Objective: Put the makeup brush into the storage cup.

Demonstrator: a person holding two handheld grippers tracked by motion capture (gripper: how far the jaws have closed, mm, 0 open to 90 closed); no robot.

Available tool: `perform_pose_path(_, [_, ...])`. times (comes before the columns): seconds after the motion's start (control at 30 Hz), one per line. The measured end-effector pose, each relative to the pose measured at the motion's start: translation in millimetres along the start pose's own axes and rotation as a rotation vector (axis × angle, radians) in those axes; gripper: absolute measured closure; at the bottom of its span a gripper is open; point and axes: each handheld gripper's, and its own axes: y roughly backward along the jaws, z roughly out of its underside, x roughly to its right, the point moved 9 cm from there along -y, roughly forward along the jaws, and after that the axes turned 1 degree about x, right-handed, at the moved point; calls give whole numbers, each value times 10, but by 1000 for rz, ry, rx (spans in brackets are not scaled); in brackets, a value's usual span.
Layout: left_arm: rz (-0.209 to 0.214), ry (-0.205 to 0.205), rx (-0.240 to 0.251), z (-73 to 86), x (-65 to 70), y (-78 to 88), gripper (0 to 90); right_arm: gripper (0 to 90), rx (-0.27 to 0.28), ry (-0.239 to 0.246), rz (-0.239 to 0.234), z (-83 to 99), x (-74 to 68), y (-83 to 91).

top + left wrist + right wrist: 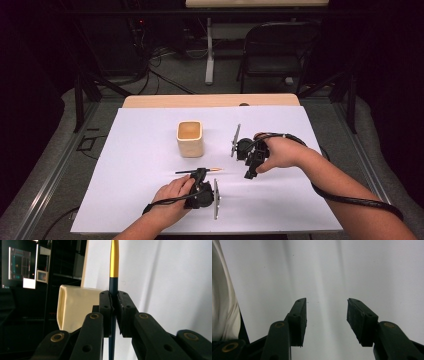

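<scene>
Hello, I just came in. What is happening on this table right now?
A person works at a table covered with a white sheet, holding a gripper in each hand. The left gripper is shut on a thin dark brush with a gold-coloured part, holding it low over the sheet. A cream cup stands upright just beyond it. The right gripper is open with nothing between its jaws, off to the right of the cup.

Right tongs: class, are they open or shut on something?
Open. In the right gripper view, the right tongs stand apart with bare white table cover between the jaws; nothing is gripped.
</scene>
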Motion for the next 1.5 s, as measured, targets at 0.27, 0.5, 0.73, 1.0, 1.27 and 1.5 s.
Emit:
perform_pose_path(0.27, [83,223,42,114,-170,39,830,492,48,-1,33,18,-4,-14])
perform_pose_path(0.5, [160,400,85,185,-270,39,831,481,100,-21,81,23,4,-56])
perform_pose_path(0.73, [277,596,146,201,-339,45,831,457,159,-47,108,31,21,-110])
perform_pose_path(1.0, [400,820,234,214,-436,27,831,417,245,-96,128,12,42,-134])
perform_pose_path(1.27, [477,995,298,270,-527,-7,831,393,339,-145,151,-40,72,-156])
perform_pose_path(1.5, [516,1068,352,289,-560,-20,831,346,408,-191,175,-31,84,-223])
